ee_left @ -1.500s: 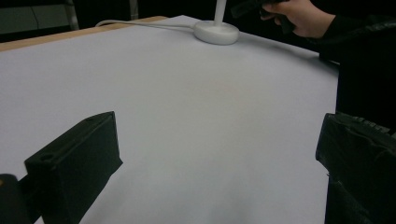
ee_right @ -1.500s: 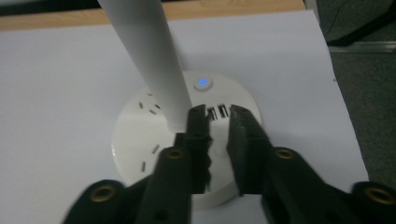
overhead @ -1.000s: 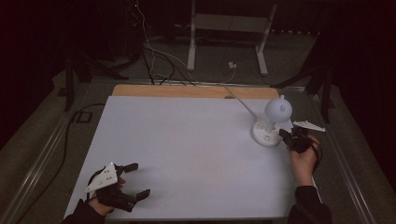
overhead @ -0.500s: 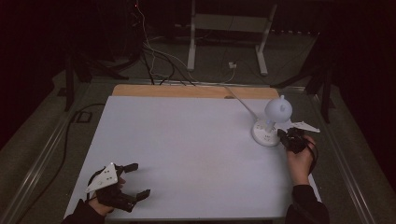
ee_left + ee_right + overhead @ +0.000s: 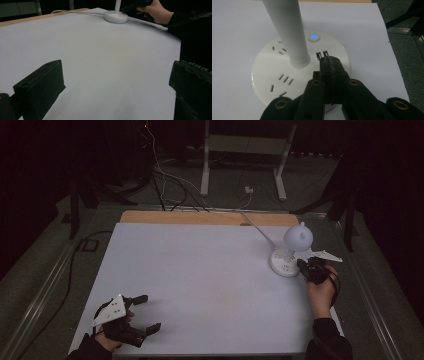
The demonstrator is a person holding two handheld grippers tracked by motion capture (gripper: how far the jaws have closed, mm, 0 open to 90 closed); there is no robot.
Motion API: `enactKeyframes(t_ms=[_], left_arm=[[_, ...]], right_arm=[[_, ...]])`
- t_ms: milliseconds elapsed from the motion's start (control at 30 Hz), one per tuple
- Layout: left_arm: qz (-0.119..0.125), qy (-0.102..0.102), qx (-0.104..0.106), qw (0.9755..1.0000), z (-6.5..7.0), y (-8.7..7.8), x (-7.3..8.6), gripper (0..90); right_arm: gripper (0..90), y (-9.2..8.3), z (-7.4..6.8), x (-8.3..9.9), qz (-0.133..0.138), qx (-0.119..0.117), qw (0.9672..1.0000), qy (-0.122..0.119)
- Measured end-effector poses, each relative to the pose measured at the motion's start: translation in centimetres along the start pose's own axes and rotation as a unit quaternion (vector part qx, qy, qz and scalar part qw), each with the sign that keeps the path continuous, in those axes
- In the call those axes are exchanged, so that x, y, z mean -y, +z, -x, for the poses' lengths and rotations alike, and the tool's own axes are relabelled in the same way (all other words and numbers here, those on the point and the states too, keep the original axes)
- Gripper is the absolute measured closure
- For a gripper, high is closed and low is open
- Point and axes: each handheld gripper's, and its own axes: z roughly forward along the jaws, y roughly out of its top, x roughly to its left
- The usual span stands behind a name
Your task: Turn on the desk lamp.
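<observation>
Little is changed against the earlier high views: the right gripper (image 5: 306, 266) is kept at the near right edge of the lamp base (image 5: 285, 266), with the hand (image 5: 320, 292) behind it shifted only very slightly, and the left gripper (image 5: 145, 312) is held in the same spot at the near left corner of the white table (image 5: 200, 280). The lamp (image 5: 298, 237) is found where it was, near the far right edge of the table, upright, with its round head above the base and its white cord (image 5: 257, 227) led off toward the wooden strip at the far edge.

In the right gripper view, the jaws of the right gripper (image 5: 329, 61) are seen clenched together with nothing between them, their tips set on top of the base (image 5: 267, 82) just before two small slots (image 5: 322, 53), close beside the white stem (image 5: 287, 30). A round button (image 5: 314, 37) is lit blue with a power symbol; no brand name or other writing can be read. Groups of socket slots (image 5: 285, 79) are spread over the base.

In the left gripper view, the left gripper (image 5: 117, 82) is seen released, its jaws held wide apart over bare table, well apart from the lamp base (image 5: 115, 18).
</observation>
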Motion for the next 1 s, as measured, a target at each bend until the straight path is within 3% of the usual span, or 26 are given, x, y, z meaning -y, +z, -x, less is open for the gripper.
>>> enactKeyframes(t_ms=[567, 700, 800, 867, 933, 1000], left_arm=[[-0.001, 0.000, 0.002, 1.0000, 0.0, 0.0, 0.0, 0.4], [0.002, -0.001, 0.001, 1.0000, 0.0, 0.0, 0.0, 0.4], [0.002, -0.001, 0.000, 1.0000, -0.1, 0.0, 0.0, 0.4], [0.002, -0.003, 0.000, 1.0000, -0.1, 0.0, 0.0, 0.4], [-0.001, 0.000, 0.000, 1.0000, 0.0, 0.0, 0.0, 0.4], [0.002, -0.001, 0.000, 1.0000, 0.0, 0.0, -0.1, 0.4]], right_arm=[[90.0, 0.0, -0.4, 0.2, 0.005, 0.015, 0.9998, -0.009], [90.0, -0.1, -0.2, 0.1, 0.005, 0.017, 0.9998, -0.006], [89.8, -0.6, 0.2, -0.1, 0.016, 0.013, 0.9997, 0.009], [87.0, -1.1, 0.4, -0.2, 0.026, 0.007, 0.9995, 0.017], [82.5, -1.4, 0.3, -0.2, 0.032, 0.008, 0.9994, 0.005], [72.7, -1.8, 0.2, -0.3, 0.042, 0.002, 0.9991, 0.003]])
